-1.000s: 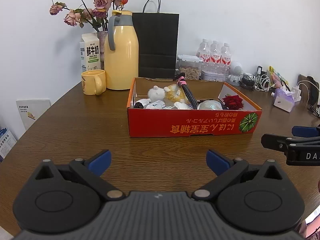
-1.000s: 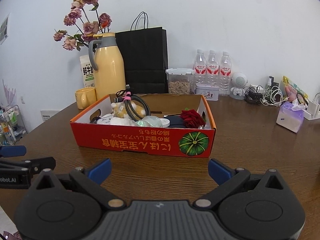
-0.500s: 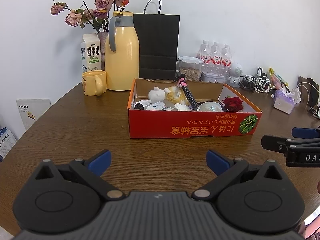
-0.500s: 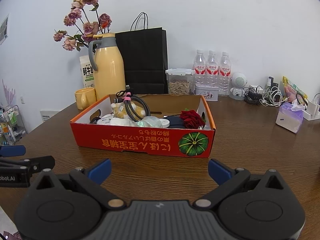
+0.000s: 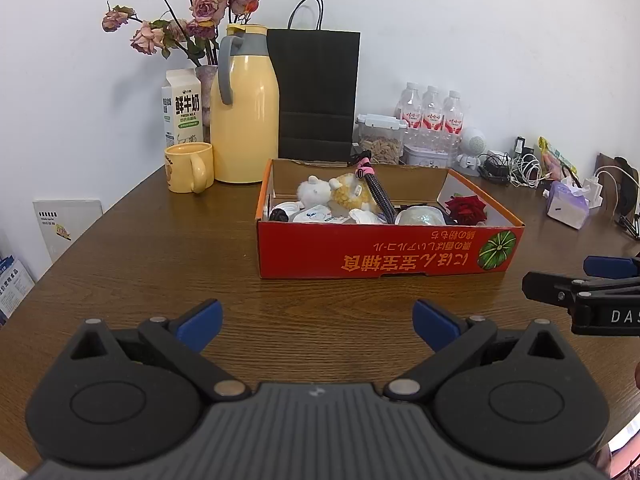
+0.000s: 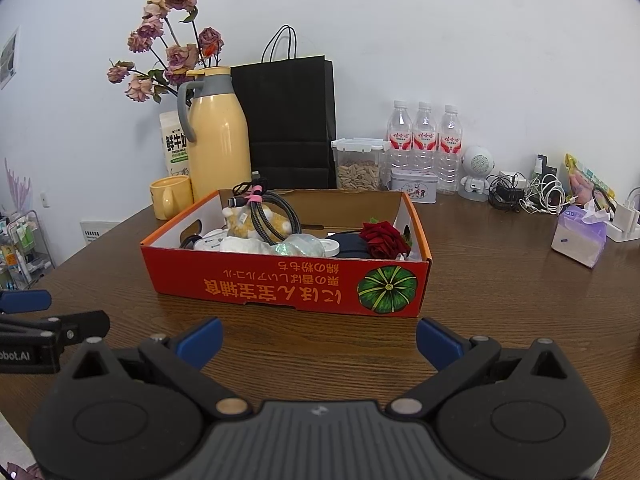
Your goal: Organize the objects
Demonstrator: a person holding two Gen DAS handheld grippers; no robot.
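A red cardboard box [image 5: 384,252] [image 6: 288,284] stands on the brown table [image 5: 160,264]. Inside lie a white plush [image 5: 314,191], a yellow plush [image 5: 352,196] [image 6: 244,222], a coiled black cable with a pink tie [image 5: 372,184] [image 6: 268,212], a red rose [image 5: 466,209] [image 6: 384,238], a shiny round thing [image 5: 420,216] and small white items. My left gripper [image 5: 316,320] hovers open before the box, nothing between its blue pads. My right gripper [image 6: 318,338] is likewise open and empty; its side shows in the left wrist view at the right edge [image 5: 580,292].
Behind the box stand a yellow thermos [image 5: 244,112], a yellow mug [image 5: 188,172], a milk carton [image 5: 182,114], a vase of dried roses [image 5: 188,20], a black paper bag [image 5: 316,92], a snack jar [image 5: 378,140] and water bottles [image 5: 430,116]. Cables [image 6: 528,194] and a tissue pack [image 6: 580,236] lie right.
Both grippers stay open and almost still; the views have shifted only slightly. Nothing in the box has moved.
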